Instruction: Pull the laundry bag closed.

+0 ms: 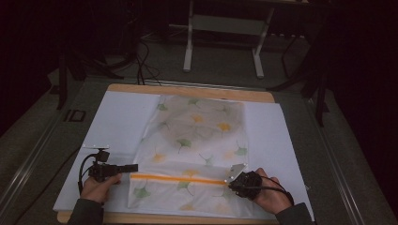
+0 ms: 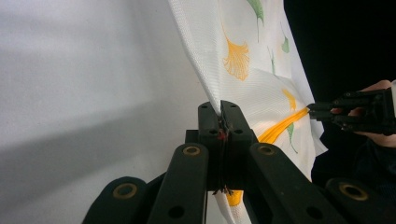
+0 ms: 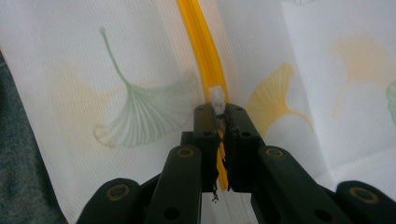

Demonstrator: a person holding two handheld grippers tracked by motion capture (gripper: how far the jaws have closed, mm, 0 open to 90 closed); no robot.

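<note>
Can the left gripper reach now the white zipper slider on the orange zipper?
Probably not: the left gripper is shut on the mesh bag's edge, and the right gripper already pinches the slider at the zipper's far end.

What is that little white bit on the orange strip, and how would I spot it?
Start at the white table cover and find the leaf-print cloth bag lying on it. Follow its orange zip to the end by the right gripper. There sits the zip pull, the one small white tab on that orange line.
</note>
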